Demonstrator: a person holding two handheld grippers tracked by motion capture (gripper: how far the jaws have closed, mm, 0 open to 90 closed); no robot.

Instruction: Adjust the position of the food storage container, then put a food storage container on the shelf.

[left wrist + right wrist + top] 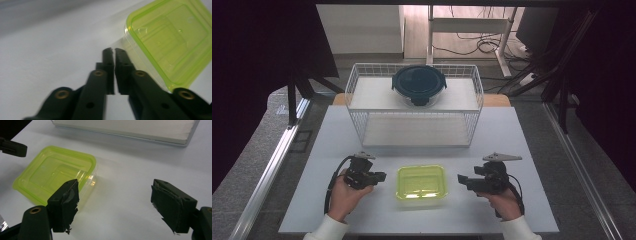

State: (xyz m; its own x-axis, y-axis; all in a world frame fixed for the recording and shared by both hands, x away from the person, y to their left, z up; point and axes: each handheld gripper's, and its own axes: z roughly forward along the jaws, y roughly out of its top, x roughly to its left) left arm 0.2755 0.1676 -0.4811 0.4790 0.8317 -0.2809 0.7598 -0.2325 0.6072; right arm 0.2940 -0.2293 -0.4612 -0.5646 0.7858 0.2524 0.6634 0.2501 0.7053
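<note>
A shallow lime-green square container (421,182) sits on the white table, near its front edge, between my two grippers. My left gripper (382,176) points at its left side. In the left gripper view the jaws (114,51) stand barely apart, a thin slit between the pads and nothing in it, just short of the container's (172,42) corner. My right gripper (460,178) hangs at the container's right side. Its jaws (115,200) are wide open over bare table, with the container (52,173) beyond the left pad. Neither gripper touches it.
A white wire basket (362,120) stands across the back of the table (522,150). On its top shelf rests a round glass bowl with a dark blue clip lid (419,84). The tip of the left gripper (12,148) shows at the upper left of the right gripper view.
</note>
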